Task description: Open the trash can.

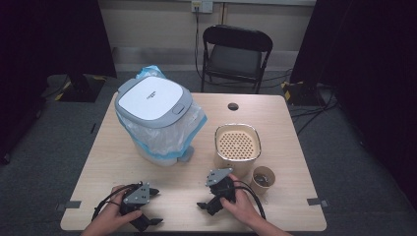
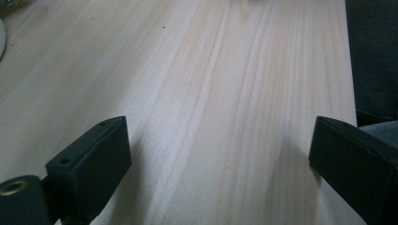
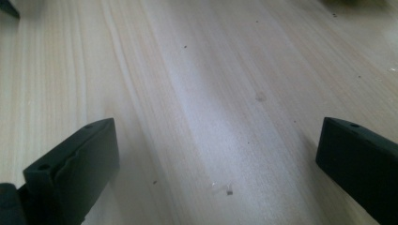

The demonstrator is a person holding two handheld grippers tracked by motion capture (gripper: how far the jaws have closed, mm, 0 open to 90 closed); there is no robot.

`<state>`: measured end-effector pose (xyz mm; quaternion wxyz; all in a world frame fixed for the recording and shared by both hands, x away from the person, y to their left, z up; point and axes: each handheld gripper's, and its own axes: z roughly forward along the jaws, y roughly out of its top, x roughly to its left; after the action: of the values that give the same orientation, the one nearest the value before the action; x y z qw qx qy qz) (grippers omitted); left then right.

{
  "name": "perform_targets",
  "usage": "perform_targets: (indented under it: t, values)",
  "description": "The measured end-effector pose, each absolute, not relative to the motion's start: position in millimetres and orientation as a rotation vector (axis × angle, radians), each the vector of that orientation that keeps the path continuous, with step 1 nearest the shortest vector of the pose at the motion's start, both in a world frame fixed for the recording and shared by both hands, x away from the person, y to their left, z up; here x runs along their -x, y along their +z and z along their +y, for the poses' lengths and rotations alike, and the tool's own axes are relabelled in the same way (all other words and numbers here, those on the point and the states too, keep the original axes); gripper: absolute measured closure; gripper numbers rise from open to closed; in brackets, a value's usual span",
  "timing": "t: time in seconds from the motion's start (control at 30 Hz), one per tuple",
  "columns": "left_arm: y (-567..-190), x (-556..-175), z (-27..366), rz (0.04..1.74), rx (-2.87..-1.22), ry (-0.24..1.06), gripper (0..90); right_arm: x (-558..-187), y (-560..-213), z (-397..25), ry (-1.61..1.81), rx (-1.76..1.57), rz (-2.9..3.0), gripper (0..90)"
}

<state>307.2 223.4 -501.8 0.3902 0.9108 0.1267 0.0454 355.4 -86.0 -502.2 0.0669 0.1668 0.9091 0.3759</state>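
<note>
Left gripper (image 1: 156,206): lying low over the near left part of the wooden table (image 1: 275,118), jaws standing wide apart with bare wood between them in the left gripper view.
Right gripper (image 1: 212,195): sitting near the table's front edge, jaws spread wide, clamping nothing.
Nearest thing: a beige square container (image 1: 237,147) with a perforated insert, standing just beyond the right gripper.
Cup (image 1: 263,179): one small brown cup, sitting just right of the container; something dark is lying inside, too small to tell.
Bin (image 1: 156,117): one white lidded bin, standing at the left rear, a clear bag hanging out under its closed lid.
Chair (image 1: 236,54): one black chair, standing behind the table.
</note>
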Motion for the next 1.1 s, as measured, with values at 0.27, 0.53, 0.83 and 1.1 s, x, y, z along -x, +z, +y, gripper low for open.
perform_targets:
  t: [0.27,0.53,0.83,1.1]
  values:
    - [-501.9,-307.4,223.3,0.320,-2.314,0.111,5.0,-354.2,-496.2,-84.7,1.043,-0.449,2.808,1.5]
    - [-501.9,-307.4,223.3,0.319,-2.315,0.111,5.0,-351.3,-476.3,-83.5,1.036,-0.353,2.861,18.6]
    - [-502.0,-307.3,223.3,0.322,-2.313,0.112,5.0,-354.1,-436.1,-84.3,1.090,-0.338,2.890,24.4]
    - [-501.7,-307.2,223.4,0.323,-2.318,0.115,5.0,-363.7,-406.7,-84.7,1.122,-0.358,2.873,24.6]
